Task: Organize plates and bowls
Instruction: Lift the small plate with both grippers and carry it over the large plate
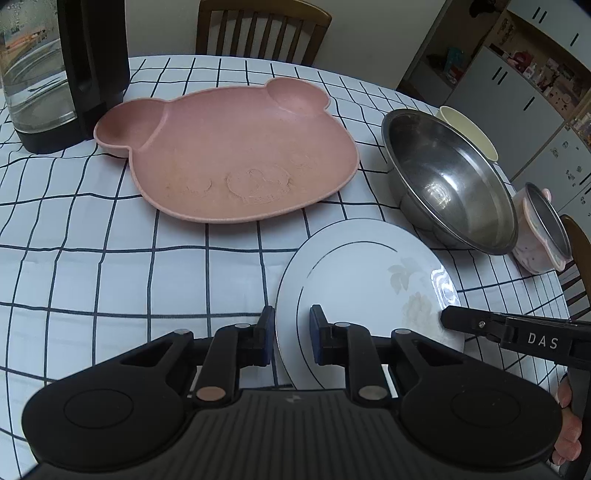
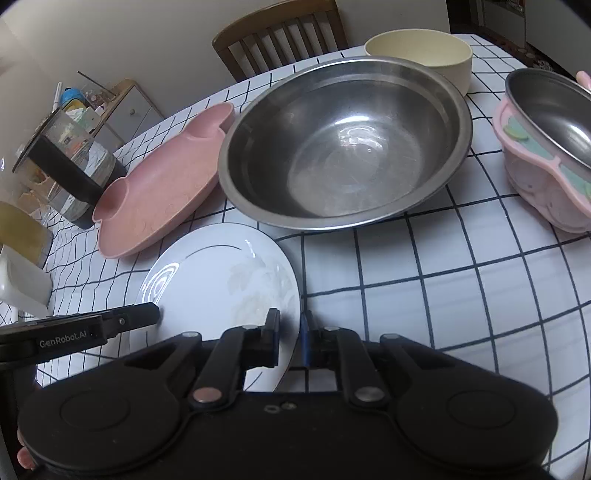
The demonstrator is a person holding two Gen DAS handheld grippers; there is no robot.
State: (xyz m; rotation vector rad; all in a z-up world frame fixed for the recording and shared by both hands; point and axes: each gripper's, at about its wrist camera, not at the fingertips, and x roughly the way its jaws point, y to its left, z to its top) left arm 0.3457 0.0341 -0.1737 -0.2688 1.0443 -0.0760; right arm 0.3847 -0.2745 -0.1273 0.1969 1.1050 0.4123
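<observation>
Two plates [image 1: 362, 266] [image 1: 236, 155], three bowls [image 1: 450, 177] [image 1: 469, 131] [image 1: 543, 229], one kettle [image 1: 55, 74], two chairs [image 1: 262, 27] [image 1: 578, 266].

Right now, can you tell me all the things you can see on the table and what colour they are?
white plate: one, white with a thin dark ring, nearest edge of the table, rim gripped from both sides
bear-shaped plate: one, pink, middle
steel bowl: one, silver, beside the pink plate
cream bowl: one, behind the steel bowl
pink bowl: one, steel-lined, far right
kettle: one, glass and black, far left
tablecloth: white, dark grid
chair: one, brown wood, behind the table
left gripper: black, shut on the plate rim
right gripper: black, shut on the opposite rim
</observation>
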